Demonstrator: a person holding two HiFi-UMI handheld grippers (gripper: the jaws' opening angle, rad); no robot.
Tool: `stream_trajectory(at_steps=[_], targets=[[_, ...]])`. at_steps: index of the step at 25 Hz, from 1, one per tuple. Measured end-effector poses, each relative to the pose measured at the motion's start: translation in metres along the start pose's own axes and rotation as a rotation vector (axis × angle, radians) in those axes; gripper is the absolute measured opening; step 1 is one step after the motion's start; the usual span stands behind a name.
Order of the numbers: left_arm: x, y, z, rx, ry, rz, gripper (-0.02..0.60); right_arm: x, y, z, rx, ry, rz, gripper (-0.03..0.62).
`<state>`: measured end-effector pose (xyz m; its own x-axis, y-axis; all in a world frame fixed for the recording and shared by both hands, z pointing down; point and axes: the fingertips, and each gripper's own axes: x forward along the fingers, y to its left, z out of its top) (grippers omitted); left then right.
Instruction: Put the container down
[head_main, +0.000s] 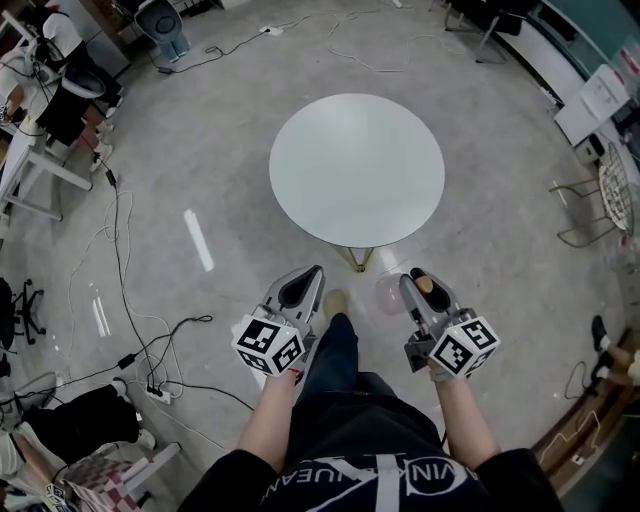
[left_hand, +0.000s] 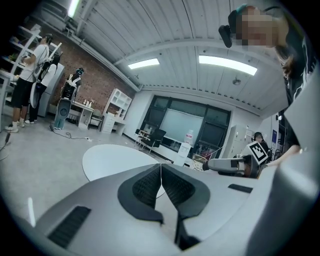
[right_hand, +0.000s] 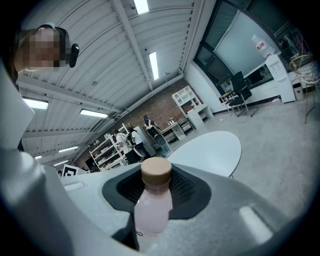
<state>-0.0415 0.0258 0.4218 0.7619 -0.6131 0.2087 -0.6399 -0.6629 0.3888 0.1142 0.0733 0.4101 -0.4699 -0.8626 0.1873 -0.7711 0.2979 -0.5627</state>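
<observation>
A pale pink bottle (right_hand: 151, 207) with a tan cap (right_hand: 156, 171) is the container, and my right gripper (right_hand: 156, 189) is shut on it just below the cap. In the head view the bottle (head_main: 388, 296) hangs over the floor, short of the round white table (head_main: 357, 170). The right gripper (head_main: 414, 283) is close in front of my body. Beside it my left gripper (head_main: 311, 278) is shut, its dark pads (left_hand: 145, 186) meeting with nothing between them. The left gripper view shows the table (left_hand: 111, 160) ahead and the right gripper (left_hand: 226, 164) off to the right.
Grey floor surrounds the table, which stands on a gold leg (head_main: 359, 265). Cables and a power strip (head_main: 158, 392) lie at the left. Desks and people (head_main: 55, 70) stand at the far left, chairs (head_main: 490, 25) at the back, and a wire basket (head_main: 612, 190) at the right.
</observation>
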Motion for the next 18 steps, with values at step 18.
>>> stream_trajectory(at_steps=[18], targets=[[0.090,0.054,0.028,-0.024,0.058,-0.044,0.014,0.087,-0.045,0.037,-0.001,0.049,-0.017,0.123]])
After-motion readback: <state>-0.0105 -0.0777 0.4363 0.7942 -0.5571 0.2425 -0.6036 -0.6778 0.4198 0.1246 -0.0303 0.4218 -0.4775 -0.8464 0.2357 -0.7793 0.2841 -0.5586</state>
